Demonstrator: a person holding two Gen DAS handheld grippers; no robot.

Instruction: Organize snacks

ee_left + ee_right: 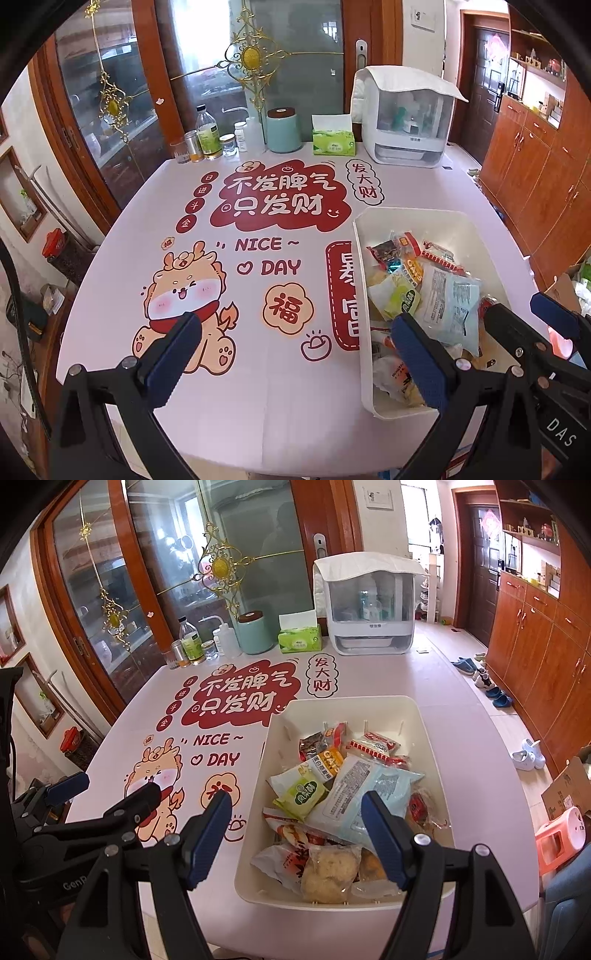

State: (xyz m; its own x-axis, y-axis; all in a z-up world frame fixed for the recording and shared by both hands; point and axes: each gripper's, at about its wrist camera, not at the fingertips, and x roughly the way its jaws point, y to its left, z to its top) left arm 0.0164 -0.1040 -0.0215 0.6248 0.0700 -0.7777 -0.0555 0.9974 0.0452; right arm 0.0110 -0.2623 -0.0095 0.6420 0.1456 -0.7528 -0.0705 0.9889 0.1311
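Task status: the snacks [343,801] lie in a loose heap inside the white bin [421,716], which stands at the near right part of the worktop [258,387]. The packets overlap at mixed angles: a pale blue bag [369,794] lies across the top, a green-labelled packet [301,794] to its left, and red-printed packets [373,744] toward the bin's far wall. Small divider slots show along the bin walls, but no partition separates the packets. No snack is visible on the worktop outside the bin.

Judgement: collection into the bin appears complete. Sorting within it is not evident. This layout fits either snacks just gathered in or a pile awaiting sorting.

Left hand-held gripper [295,350]: released, jaws spread wide, empty, above the near edge left of the bin. Right hand-held gripper [297,834]: released, empty, over the bin's near end.
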